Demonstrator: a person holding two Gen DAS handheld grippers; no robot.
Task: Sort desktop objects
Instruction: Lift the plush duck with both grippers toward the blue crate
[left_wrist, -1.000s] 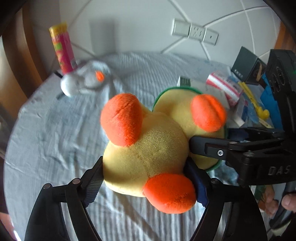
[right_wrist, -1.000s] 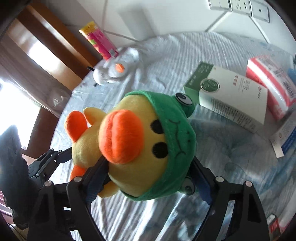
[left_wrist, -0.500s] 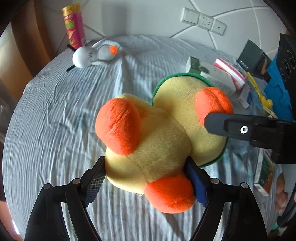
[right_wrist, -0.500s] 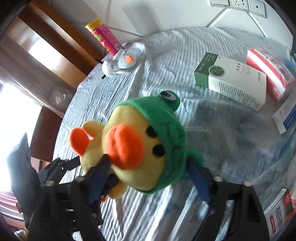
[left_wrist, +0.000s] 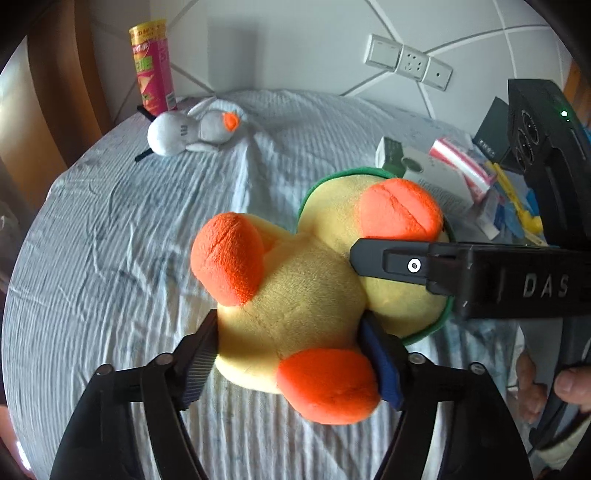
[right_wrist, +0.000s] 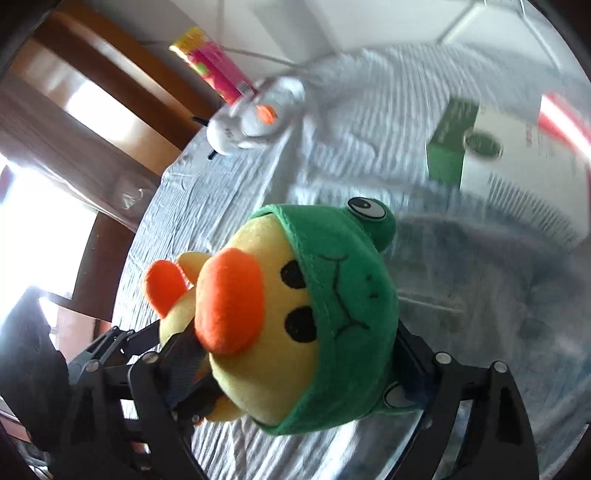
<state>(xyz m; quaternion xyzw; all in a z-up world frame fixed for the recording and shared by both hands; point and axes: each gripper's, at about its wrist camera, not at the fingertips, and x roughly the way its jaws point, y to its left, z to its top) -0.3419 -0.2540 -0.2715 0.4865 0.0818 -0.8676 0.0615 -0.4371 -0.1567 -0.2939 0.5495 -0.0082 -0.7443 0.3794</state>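
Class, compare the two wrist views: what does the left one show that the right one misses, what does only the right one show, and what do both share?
Left wrist only: wall sockets and the duck's second foot.
Right wrist only: the duck's black eyes and green frog hood.
Both: the plush duck, gripped by both grippers, the white plush toy, the pink snack can and the green-and-white box.

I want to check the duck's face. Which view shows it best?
The right wrist view: the duck faces it, with beak, both eyes and green hood. The left wrist view shows only its underside, feet and beak.

Left tongs (left_wrist: 291, 354) and right tongs (right_wrist: 295, 365) both clamped, close together
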